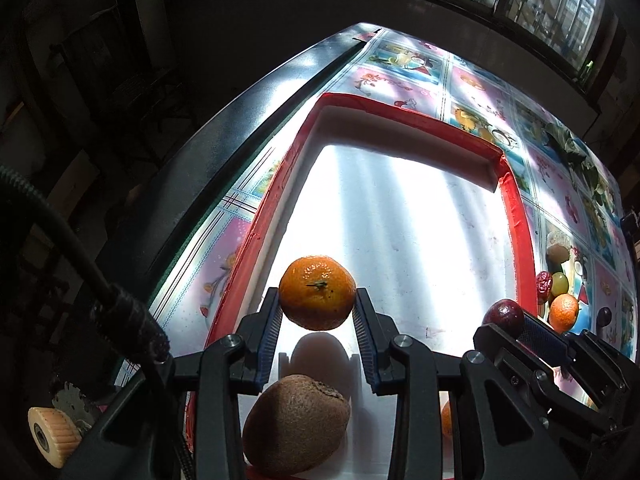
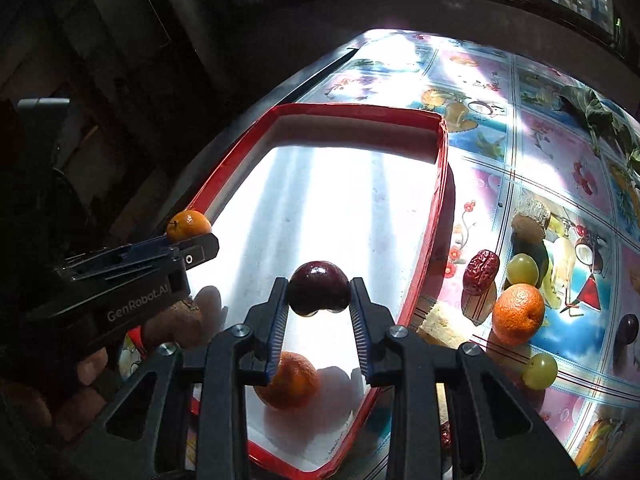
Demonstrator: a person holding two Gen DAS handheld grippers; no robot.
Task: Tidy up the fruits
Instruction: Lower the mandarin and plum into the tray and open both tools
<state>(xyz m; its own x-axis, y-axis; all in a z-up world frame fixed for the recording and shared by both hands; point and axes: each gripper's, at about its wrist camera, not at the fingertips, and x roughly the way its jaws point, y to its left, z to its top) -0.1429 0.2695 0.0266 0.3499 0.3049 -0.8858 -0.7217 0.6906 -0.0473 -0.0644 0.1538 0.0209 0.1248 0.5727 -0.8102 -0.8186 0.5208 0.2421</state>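
Mandarin (image 1: 317, 292) clamped between left tongs (image 1: 317, 304); plum (image 2: 319, 289) between right tongs (image 2: 319, 300).

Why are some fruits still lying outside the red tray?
They have not been sorted yet. A tangerine, a red date and two green grapes lie loose on the tablecloth beside the red tray. Nothing looks spilled or broken.

A shallow red-rimmed white tray (image 2: 438, 184) lies on the desk (image 2: 560, 152) near its left edge. In the tray's near end lie a brown fuzzy kiwi (image 1: 296, 426) and an orange mandarin (image 2: 290, 380). Right of the tray, on the desk, lie a wrinkled red date (image 2: 481, 272), two green grapes (image 2: 522, 269), another orange mandarin (image 2: 518, 314) and a dark purple grape (image 2: 628, 328).
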